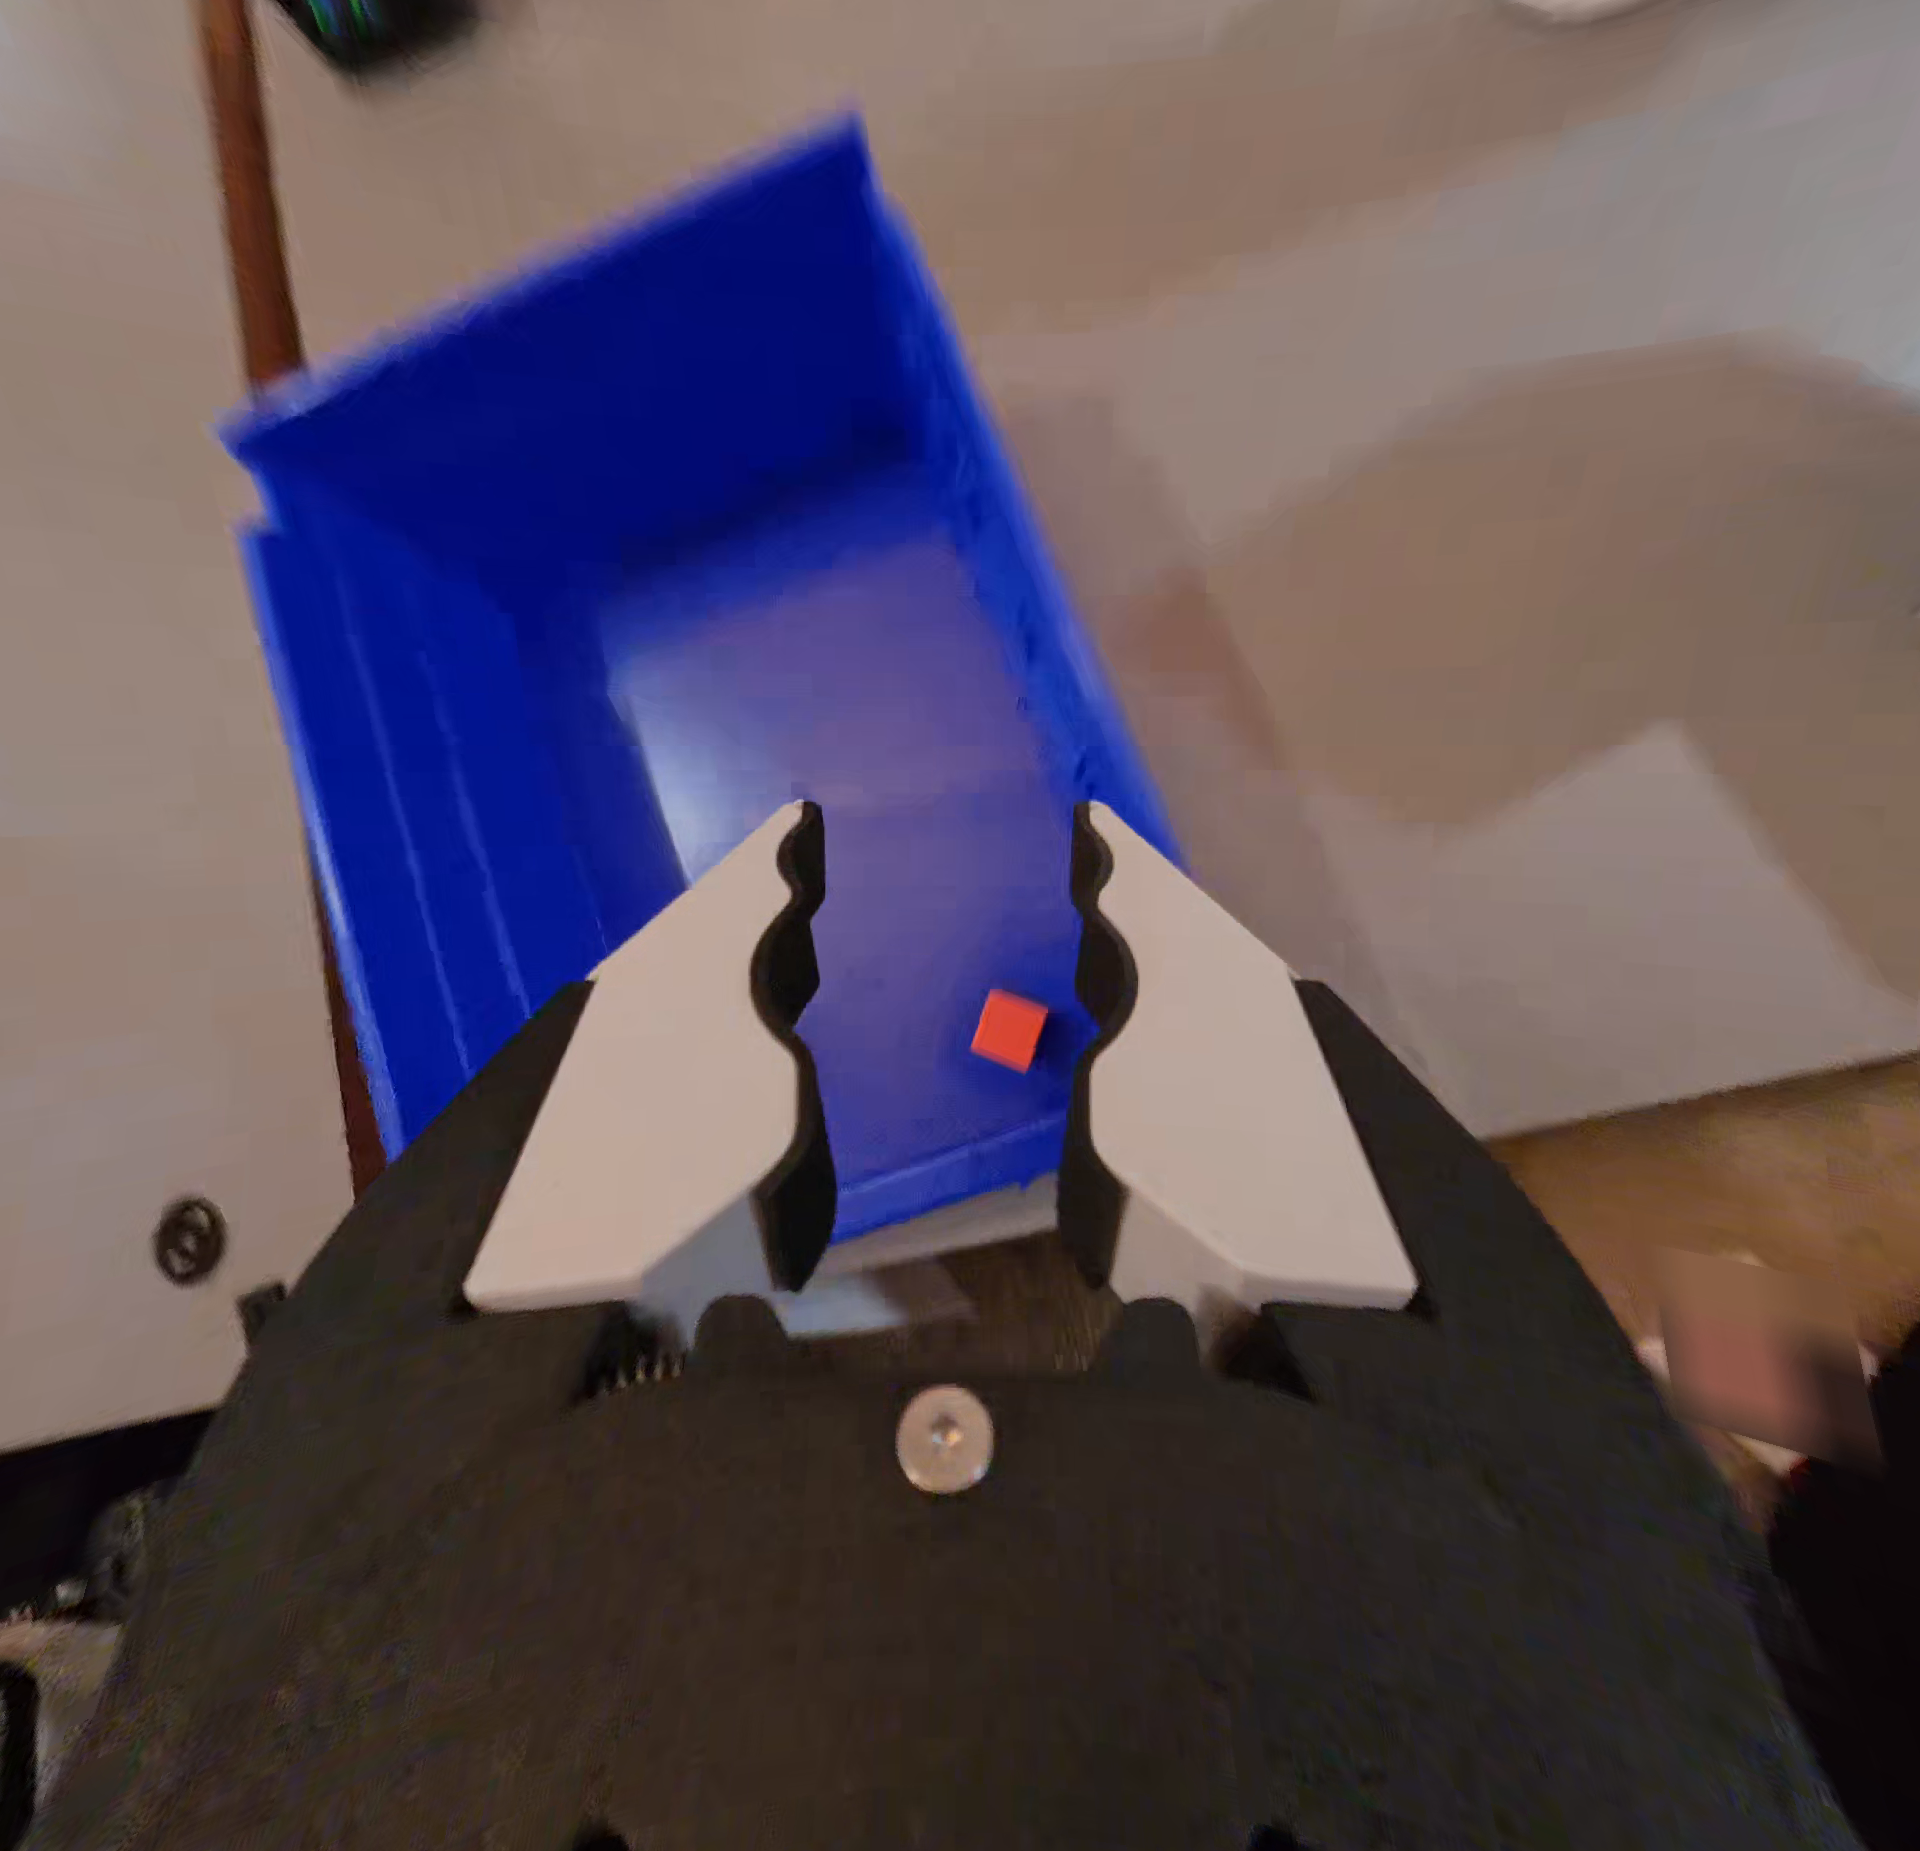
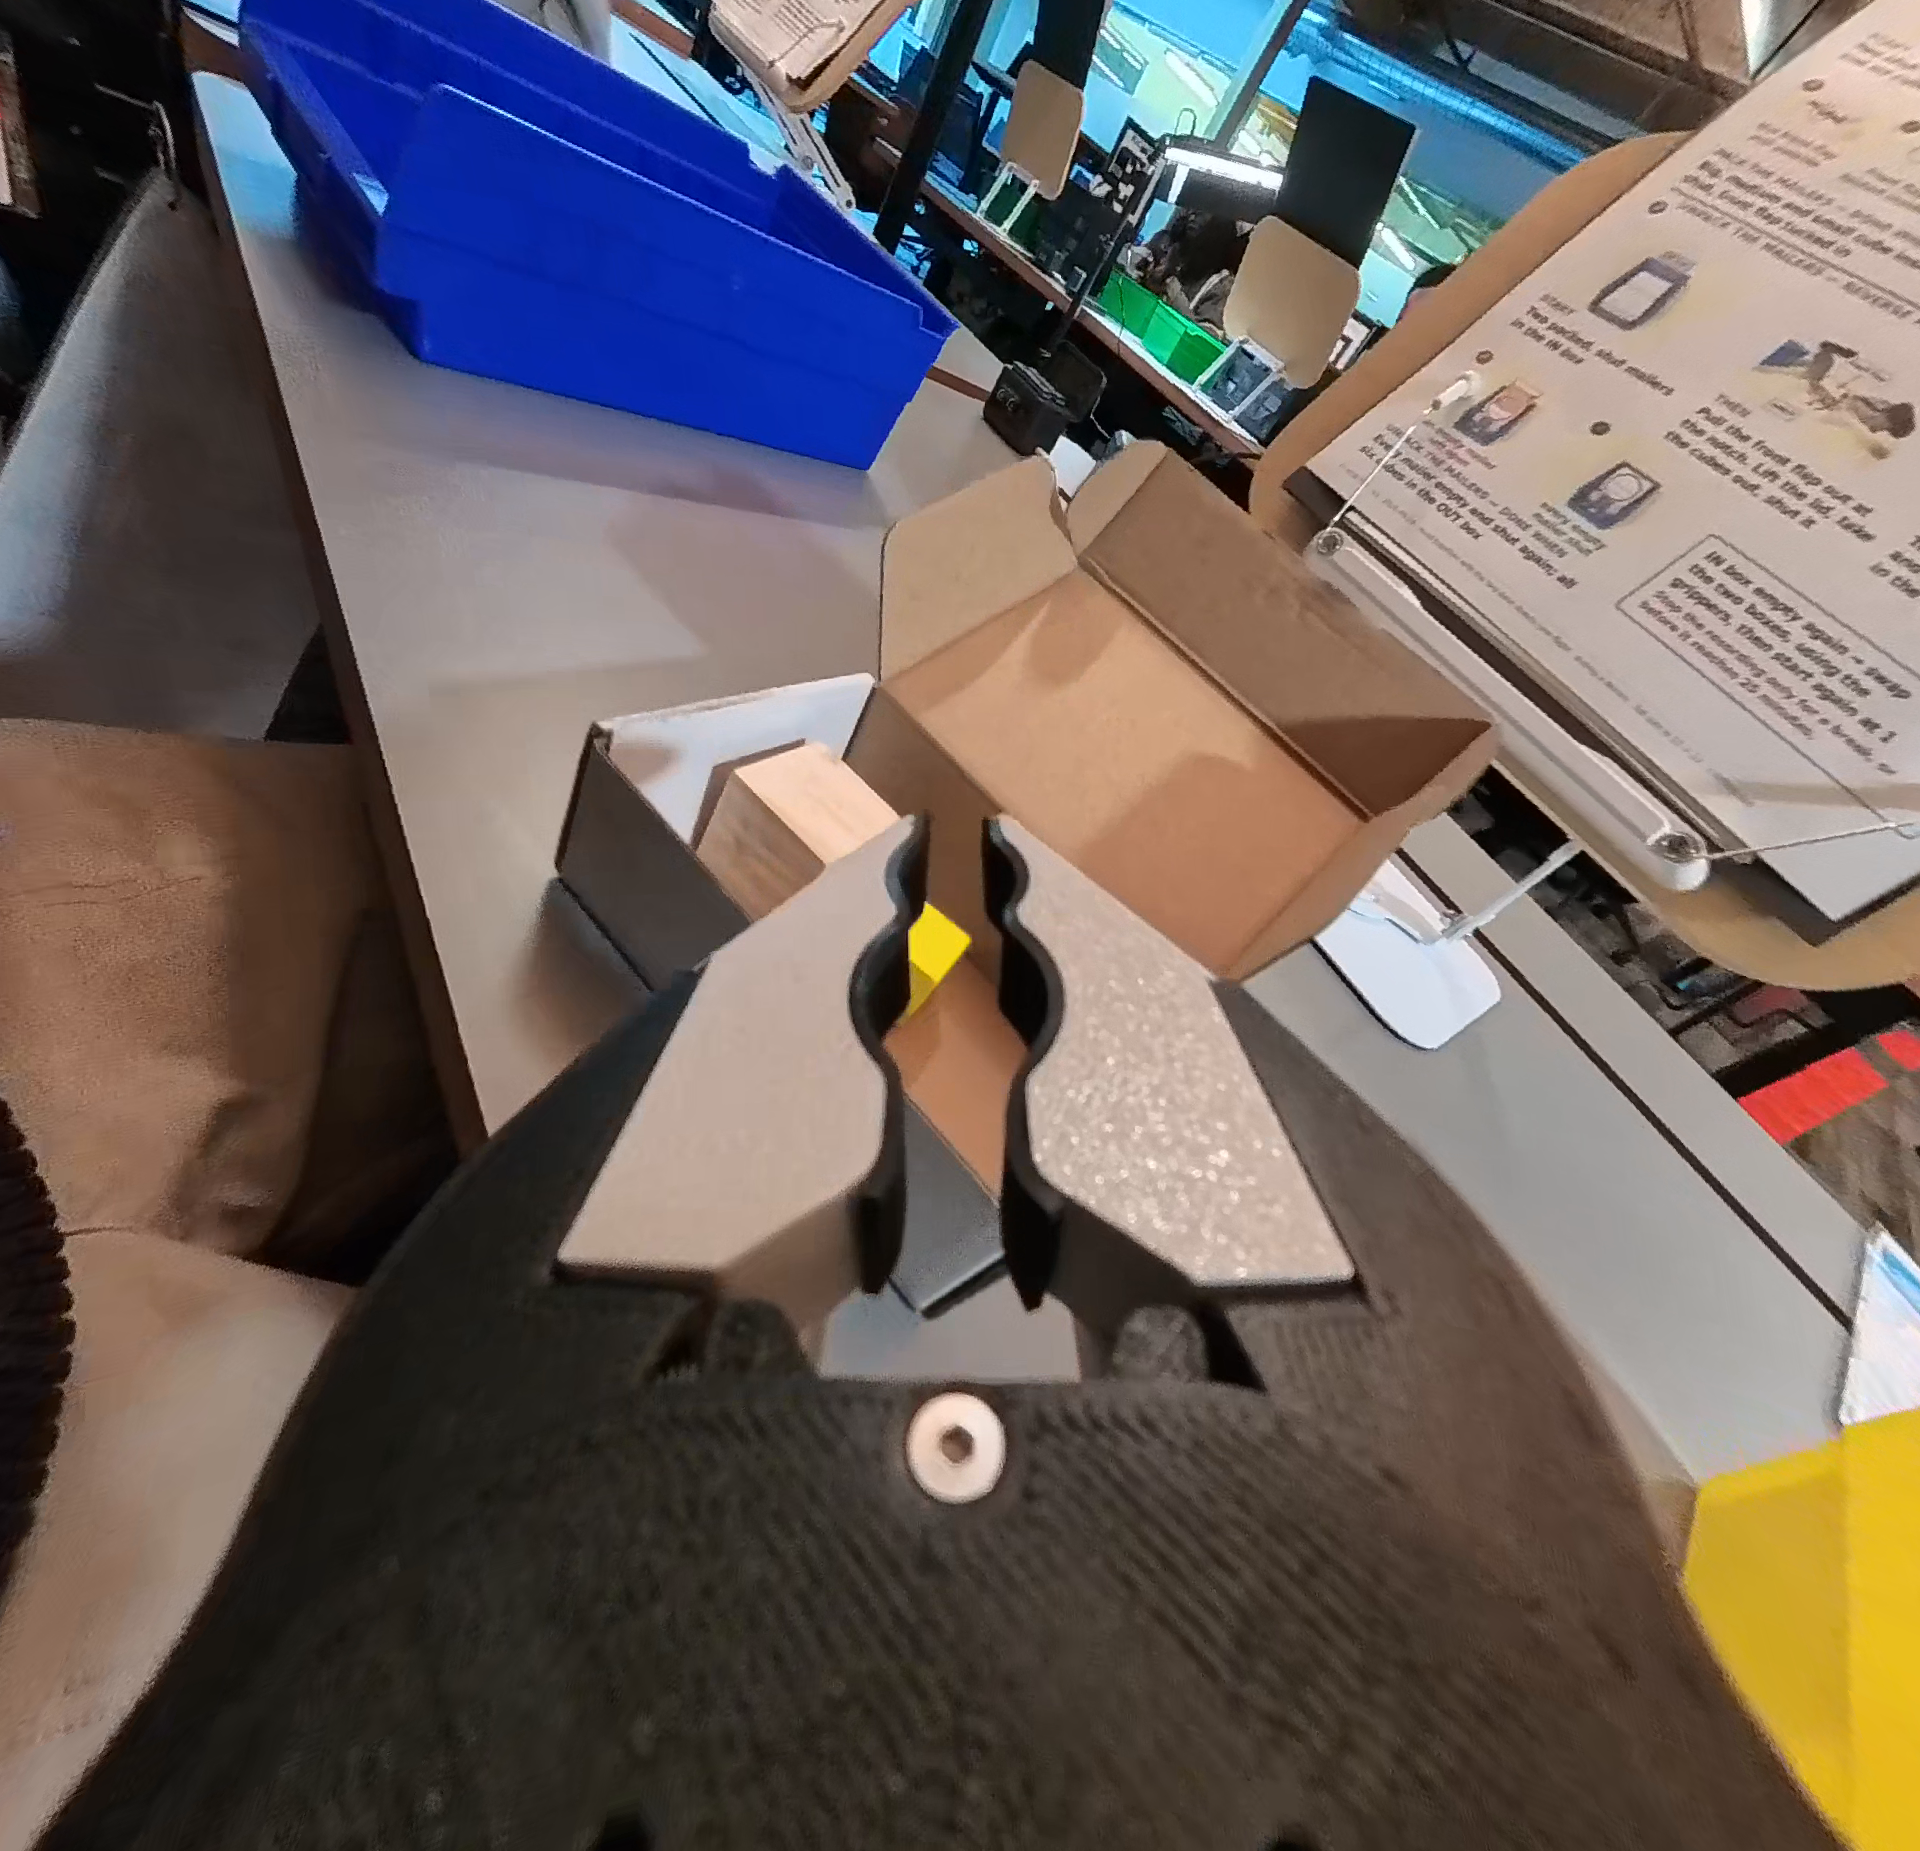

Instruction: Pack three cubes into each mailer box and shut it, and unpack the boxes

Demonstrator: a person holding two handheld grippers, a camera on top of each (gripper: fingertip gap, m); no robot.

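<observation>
In the left wrist view my left gripper (image 1: pixel 943 825) is open and empty, held above a blue bin (image 1: pixel 436 762). A small red cube (image 1: pixel 1010 1030) lies on the bin's floor near its front wall. In the right wrist view my right gripper (image 2: pixel 954 845) is nearly shut on the near wall of an open brown mailer box (image 2: pixel 1122 752), which looks empty inside with its lid (image 2: pixel 966 565) raised. To its left a black-walled open box (image 2: pixel 623 856) holds a wooden cube (image 2: pixel 790 825). A small yellow cube (image 2: pixel 938 944) shows through the finger gap.
The blue bin (image 2: pixel 623 274) stands at the back left of the grey table (image 2: pixel 499 554). An instruction board (image 2: pixel 1662 513) on a stand is close on the right. A yellow object (image 2: pixel 1818 1645) is at the bottom right. A beige cushion (image 2: pixel 156 918) lies left of the table edge. Some 40 cm of space lies between my two pairs of fingers.
</observation>
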